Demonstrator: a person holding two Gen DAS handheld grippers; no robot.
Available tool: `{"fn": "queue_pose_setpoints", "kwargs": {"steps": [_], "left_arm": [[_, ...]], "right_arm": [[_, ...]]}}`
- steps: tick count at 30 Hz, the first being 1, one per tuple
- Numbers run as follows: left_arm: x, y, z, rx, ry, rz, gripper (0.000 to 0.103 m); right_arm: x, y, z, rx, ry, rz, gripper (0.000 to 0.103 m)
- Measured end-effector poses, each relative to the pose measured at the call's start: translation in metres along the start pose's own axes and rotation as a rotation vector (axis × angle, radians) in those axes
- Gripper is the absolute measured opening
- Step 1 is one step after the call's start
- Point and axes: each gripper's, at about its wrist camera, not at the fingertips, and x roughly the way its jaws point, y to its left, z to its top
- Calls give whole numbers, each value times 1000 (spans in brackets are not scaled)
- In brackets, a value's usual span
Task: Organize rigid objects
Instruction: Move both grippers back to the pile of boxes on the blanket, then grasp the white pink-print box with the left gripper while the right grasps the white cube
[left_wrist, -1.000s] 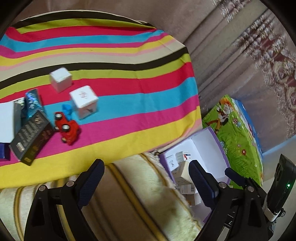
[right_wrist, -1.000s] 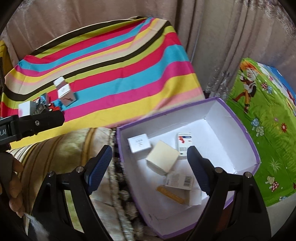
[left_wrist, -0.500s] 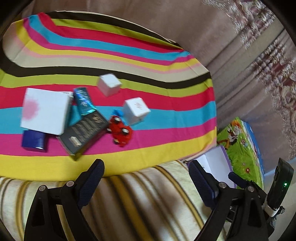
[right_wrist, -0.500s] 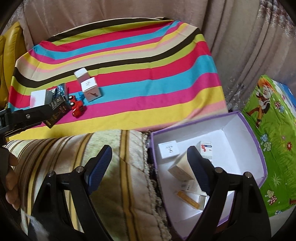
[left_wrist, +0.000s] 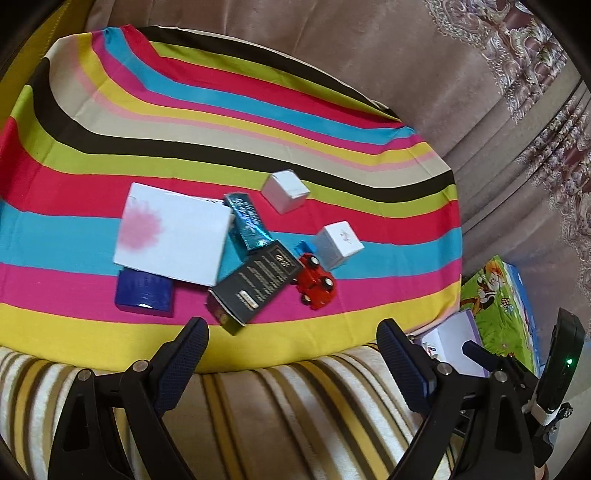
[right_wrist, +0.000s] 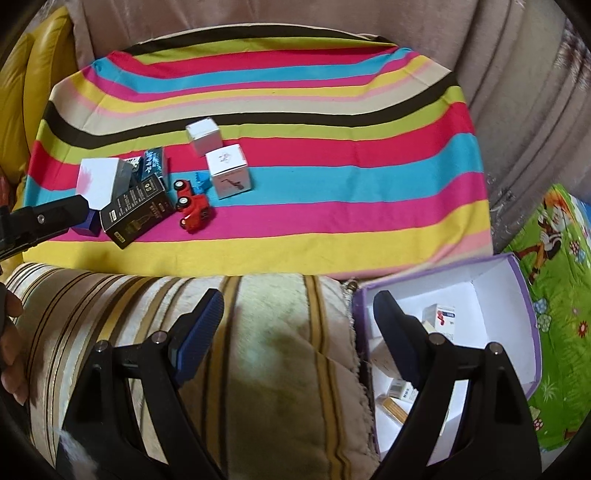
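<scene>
Clutter risk: left gripper (left_wrist: 291, 354) and right gripper (right_wrist: 299, 314) both gape wide, empty. Glossy black rectangular carton (left_wrist: 255, 284) at twelve o'clock touches red toy car (left_wrist: 316, 286), probably nudging it if grabbed carelessly.

Both wrist views look down, sharing the striped cloth (left_wrist: 258, 122).

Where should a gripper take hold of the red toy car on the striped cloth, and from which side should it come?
Probably from above, closing across the body of the red toy car. It lies tipped on its side, wheels showing, so its upper and lower faces look the flattest. The black box and a blue block crowd its far end; the yellow-stripe side is freer.
</scene>
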Motion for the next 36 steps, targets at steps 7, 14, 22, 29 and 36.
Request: {"fn": "queue_pose_setpoints", "kwargs": {"steps": [7, 14, 22, 29, 36], "left_arm": [[-1, 21, 11, -14, -8, 61, 94], [-2, 36, 27, -4, -53, 173, 101], [20, 38, 45, 82, -18, 301, 103], [36, 46, 49, 86, 14, 366, 103], [42, 45, 51, 95, 24, 397, 103]], "right_arm": [[11, 14, 10, -18, 11, 16, 85], [23, 25, 25, -34, 6, 32, 85], [41, 39, 47, -41, -10, 34, 85], [56, 41, 67, -30, -29, 34, 85], [72, 51, 89, -74, -46, 28, 85]]}}
